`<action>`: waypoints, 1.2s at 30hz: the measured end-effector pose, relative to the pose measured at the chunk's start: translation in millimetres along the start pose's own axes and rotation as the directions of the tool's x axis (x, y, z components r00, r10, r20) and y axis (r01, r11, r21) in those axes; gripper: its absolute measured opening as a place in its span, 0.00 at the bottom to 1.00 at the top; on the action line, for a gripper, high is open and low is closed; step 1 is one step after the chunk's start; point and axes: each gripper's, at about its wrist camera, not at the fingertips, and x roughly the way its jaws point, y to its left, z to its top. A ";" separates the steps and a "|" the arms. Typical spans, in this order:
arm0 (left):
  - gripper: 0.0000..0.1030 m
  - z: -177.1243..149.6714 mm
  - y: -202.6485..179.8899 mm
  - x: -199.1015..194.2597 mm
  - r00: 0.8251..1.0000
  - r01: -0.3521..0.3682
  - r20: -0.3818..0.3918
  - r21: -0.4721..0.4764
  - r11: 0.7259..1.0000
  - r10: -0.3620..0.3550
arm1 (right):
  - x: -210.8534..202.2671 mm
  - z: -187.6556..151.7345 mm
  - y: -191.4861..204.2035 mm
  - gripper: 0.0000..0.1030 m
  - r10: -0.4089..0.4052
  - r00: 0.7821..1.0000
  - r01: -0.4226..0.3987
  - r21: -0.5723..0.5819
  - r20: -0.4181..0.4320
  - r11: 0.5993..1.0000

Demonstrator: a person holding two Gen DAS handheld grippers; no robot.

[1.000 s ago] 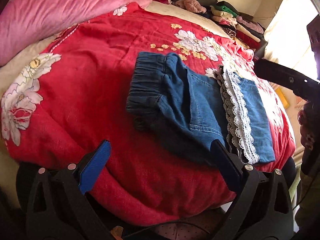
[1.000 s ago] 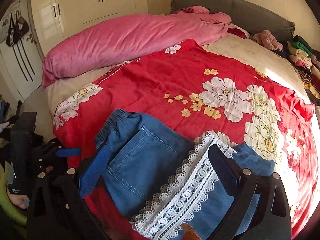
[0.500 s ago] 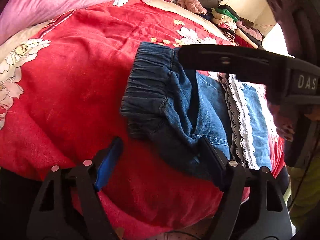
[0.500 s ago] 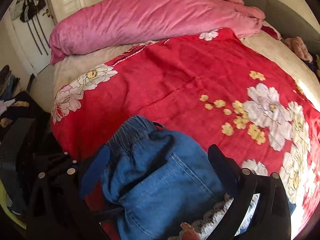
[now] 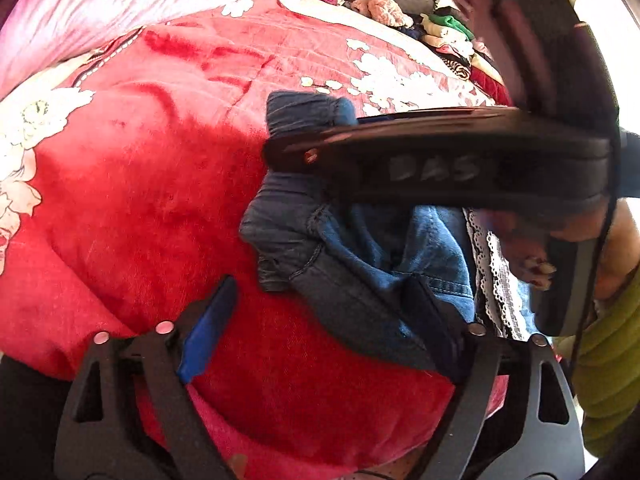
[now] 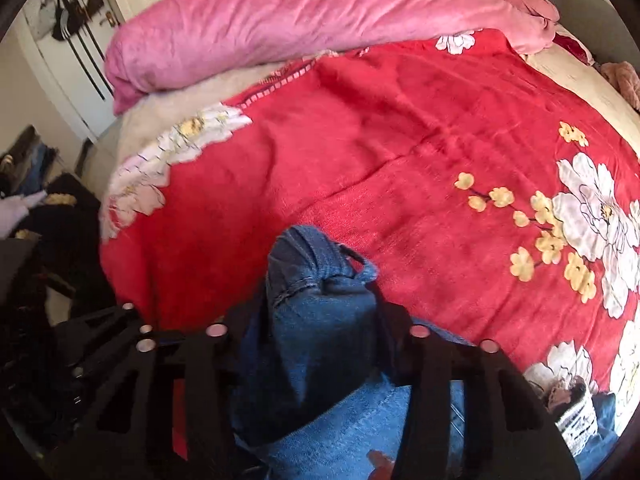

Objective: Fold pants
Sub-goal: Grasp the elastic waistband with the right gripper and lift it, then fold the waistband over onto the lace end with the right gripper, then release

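Observation:
The blue denim pants (image 5: 340, 248) with a white lace trim (image 5: 492, 264) lie folded on the red flowered blanket (image 5: 160, 200). My left gripper (image 5: 320, 312) is open, low at the bed's near edge, its right finger over the denim's near corner. My right gripper (image 5: 420, 160) reaches in from the right across the pants' waistband. In the right wrist view the gripper (image 6: 316, 332) has its jaws narrowed around the bunched waistband (image 6: 320, 280), with denim filling the gap between them.
A pink quilt (image 6: 300, 20) lies rolled along the far side of the bed. A stack of folded clothes (image 5: 452, 36) sits at the far right. A wardrobe door with hanging bags (image 6: 76, 4) stands beyond the bed.
My right gripper has moved left over the pants and closed in on the waistband, bunching it up. My left gripper has come closer to the pants' near corner.

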 end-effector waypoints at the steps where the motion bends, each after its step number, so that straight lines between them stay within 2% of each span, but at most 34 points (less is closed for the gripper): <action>1: 0.81 0.1 -0.2 -0.2 1.000 0.003 0.001 -0.001 1.000 -0.003 | -8.3 -2.0 -4.8 0.35 0.027 0.999 -0.027 0.019 0.019 0.999; 6: 0.90 3.1 -6.4 -7.8 0.999 0.019 0.026 -0.001 1.000 -0.019 | -49.3 -16.0 -28.1 0.33 0.136 0.983 -0.150 0.108 0.127 0.983; 11: 0.91 7.1 -23.2 -13.1 0.997 0.063 0.038 0.039 0.997 -0.065 | -87.9 -35.9 -47.9 0.33 0.195 0.955 -0.234 0.161 0.222 0.959; 15: 0.91 13.5 -38.5 -8.3 0.993 0.115 0.014 0.054 0.992 -0.116 | -114.5 -52.2 -60.0 0.33 0.199 0.940 -0.255 0.184 0.275 0.949; 21: 0.91 20.4 -69.9 1.5 0.988 0.155 -0.009 0.099 0.983 -0.155 | -145.3 -74.9 -74.6 0.33 0.179 0.925 -0.256 0.200 0.334 0.946; 26: 0.90 22.6 -96.6 0.7 0.969 0.248 -0.021 0.118 0.962 -0.247 | -161.7 -93.9 -86.4 0.33 0.172 0.914 -0.264 0.216 0.367 0.940; 29: 0.90 21.5 -119.9 -7.1 0.955 0.295 -0.008 0.172 0.940 -0.298 | -172.4 -109.2 -96.9 0.43 0.122 0.911 -0.236 0.258 0.393 0.937; 31: 0.90 16.7 -135.4 -10.5 0.945 0.321 -0.012 0.218 0.922 -0.326 | -181.0 -126.0 -108.6 0.63 0.027 0.919 -0.177 0.350 0.394 0.920; 32: 0.90 14.2 -140.7 -9.9 0.942 0.331 -0.021 0.236 0.914 -0.336 | -184.6 -136.2 -115.1 0.64 -0.024 0.923 -0.145 0.405 0.385 0.903; 34: 0.90 7.3 -154.2 -7.1 0.934 0.353 -0.051 0.269 0.896 -0.353 | -189.6 -157.6 -124.9 0.68 -0.053 0.918 -0.155 0.478 0.394 0.864; 36: 0.90 -0.5 -166.6 -1.1 0.929 0.369 -0.090 0.304 0.878 -0.359 | -189.7 -178.2 -129.9 0.74 -0.086 0.925 -0.140 0.543 0.369 0.828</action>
